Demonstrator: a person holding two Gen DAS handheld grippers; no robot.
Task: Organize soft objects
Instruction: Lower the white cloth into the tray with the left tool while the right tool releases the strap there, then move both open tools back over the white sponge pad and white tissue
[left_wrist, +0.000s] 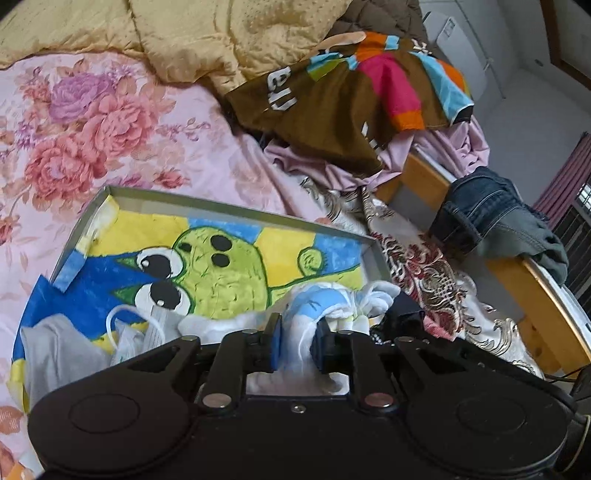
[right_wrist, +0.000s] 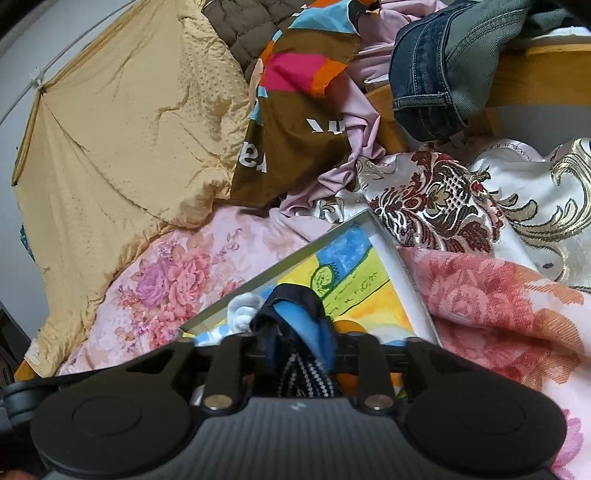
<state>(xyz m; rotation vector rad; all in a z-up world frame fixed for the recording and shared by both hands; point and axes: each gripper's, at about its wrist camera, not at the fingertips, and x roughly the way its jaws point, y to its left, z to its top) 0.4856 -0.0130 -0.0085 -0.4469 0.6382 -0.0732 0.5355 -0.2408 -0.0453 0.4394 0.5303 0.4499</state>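
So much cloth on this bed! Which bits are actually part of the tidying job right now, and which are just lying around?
In the job:
- shallow box with the cartoon towel
- white and blue cloth between the left gripper fingers
- dark cloth at the right gripper

Lying about:
- yellow quilt
- brown patchwork garment
- jeans
- brocade fabric

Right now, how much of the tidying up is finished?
Done: a grey cloth lies on the cartoon towel in the box. In hand: the left gripper has a white-and-blue bundle between its jaws, the right gripper a dark bundle, both over the box. Left: the brown patchwork cloth, lilac cloth and jeans lie heaped behind.
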